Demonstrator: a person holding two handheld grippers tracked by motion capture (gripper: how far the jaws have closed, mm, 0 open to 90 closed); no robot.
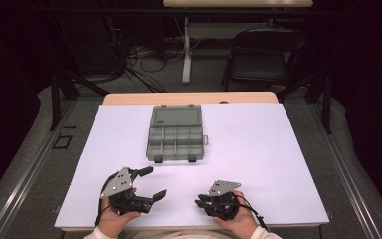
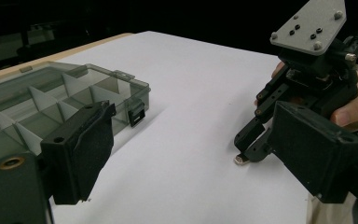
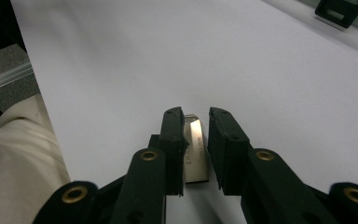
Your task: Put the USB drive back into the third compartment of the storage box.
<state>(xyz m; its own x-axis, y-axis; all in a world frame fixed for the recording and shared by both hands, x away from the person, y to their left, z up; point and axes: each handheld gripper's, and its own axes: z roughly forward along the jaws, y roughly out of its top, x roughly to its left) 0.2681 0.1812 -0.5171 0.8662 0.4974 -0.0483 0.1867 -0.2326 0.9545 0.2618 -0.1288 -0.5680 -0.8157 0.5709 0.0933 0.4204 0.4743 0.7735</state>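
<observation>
A small silver metal USB stick lies flat on the white table sheet, near the front edge. My right gripper is low over it with both jaws closed against its long sides; the left gripper view shows the stick's end under the right gripper's tips. My left gripper hovers at the front left, its jaws wide apart with nothing between them. An open grey see-through compartment box sits beyond both grippers at the table's middle, lid laid back, its cells looking bare.
The box's front latches face me. A pale sleeve lies just left of the right gripper. Beyond the table's far wooden edge stand a black folding chair, a desk leg and floor cables.
</observation>
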